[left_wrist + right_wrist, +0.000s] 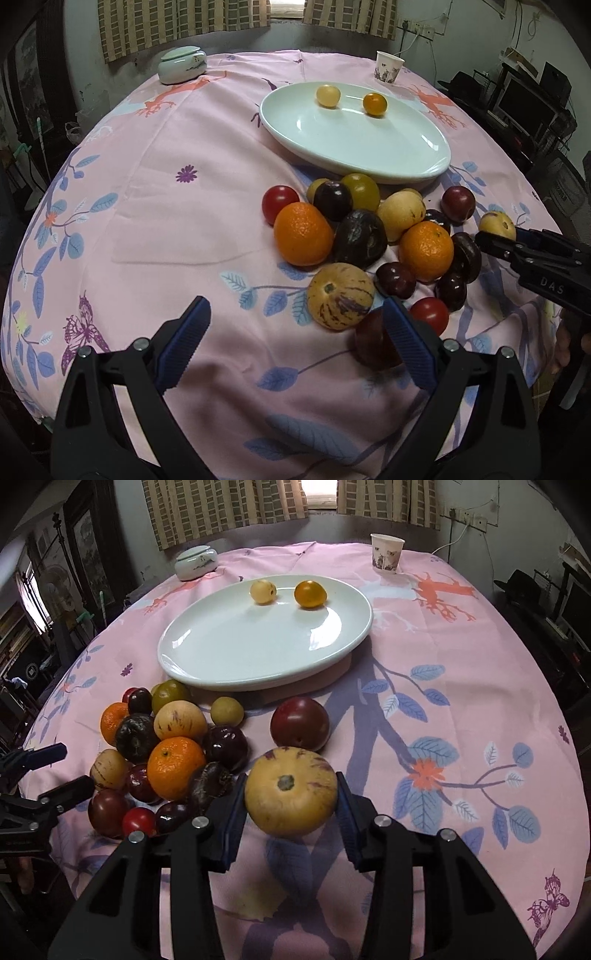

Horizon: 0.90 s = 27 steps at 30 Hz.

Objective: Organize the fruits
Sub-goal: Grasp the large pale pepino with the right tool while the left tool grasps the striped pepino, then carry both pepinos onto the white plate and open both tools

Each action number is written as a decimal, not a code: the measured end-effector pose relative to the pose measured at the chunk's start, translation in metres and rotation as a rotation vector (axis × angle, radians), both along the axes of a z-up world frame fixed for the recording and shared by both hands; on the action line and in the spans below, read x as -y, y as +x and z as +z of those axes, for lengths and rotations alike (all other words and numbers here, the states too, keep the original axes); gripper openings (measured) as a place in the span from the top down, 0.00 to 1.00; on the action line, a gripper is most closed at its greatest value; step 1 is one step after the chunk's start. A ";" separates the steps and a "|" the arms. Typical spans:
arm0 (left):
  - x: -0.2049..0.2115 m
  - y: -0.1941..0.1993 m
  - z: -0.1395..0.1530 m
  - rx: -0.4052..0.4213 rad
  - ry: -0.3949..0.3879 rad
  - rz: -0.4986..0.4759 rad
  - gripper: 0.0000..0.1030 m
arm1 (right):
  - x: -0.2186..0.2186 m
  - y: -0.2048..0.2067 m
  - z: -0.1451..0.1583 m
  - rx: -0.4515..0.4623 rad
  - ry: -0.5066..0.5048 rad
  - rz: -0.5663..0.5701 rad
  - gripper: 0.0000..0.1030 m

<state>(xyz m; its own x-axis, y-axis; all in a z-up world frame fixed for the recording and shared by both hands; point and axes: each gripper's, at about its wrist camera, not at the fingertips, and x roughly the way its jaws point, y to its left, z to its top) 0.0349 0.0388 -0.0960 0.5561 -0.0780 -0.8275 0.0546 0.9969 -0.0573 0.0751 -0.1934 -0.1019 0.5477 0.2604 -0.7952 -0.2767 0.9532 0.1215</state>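
A white oval plate (354,147) (236,653) holds a pale yellow fruit (328,96) (263,591) and a small orange fruit (375,105) (310,593). In front of it lies a heap of several fruits: oranges (303,234) (176,768), dark plums (360,238), red tomatoes (279,204), striped yellow melons (340,295). My right gripper (291,794) (493,236) is shut on a striped yellow melon (291,790) (497,226) at the heap's right edge. My left gripper (295,332) (70,768) is open and empty, just before the heap.
A pink flowered cloth (166,206) (461,686) covers the round table. A lidded ceramic jar (182,63) (195,562) stands at the far left, a paper cup (388,67) (386,553) at the far right. A dark red plum (299,723) lies apart by the plate.
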 end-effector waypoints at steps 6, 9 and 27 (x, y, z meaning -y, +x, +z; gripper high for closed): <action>-0.005 0.019 -0.012 -0.042 -0.166 0.010 0.44 | 0.009 -0.010 0.005 0.001 0.019 -0.013 0.56; -0.010 0.023 -0.017 -0.068 -0.221 0.017 0.48 | 0.009 -0.012 0.008 -0.003 0.036 -0.008 0.56; -0.010 0.013 -0.012 0.000 -0.130 0.005 0.62 | -0.005 -0.028 0.022 0.038 0.065 0.014 0.56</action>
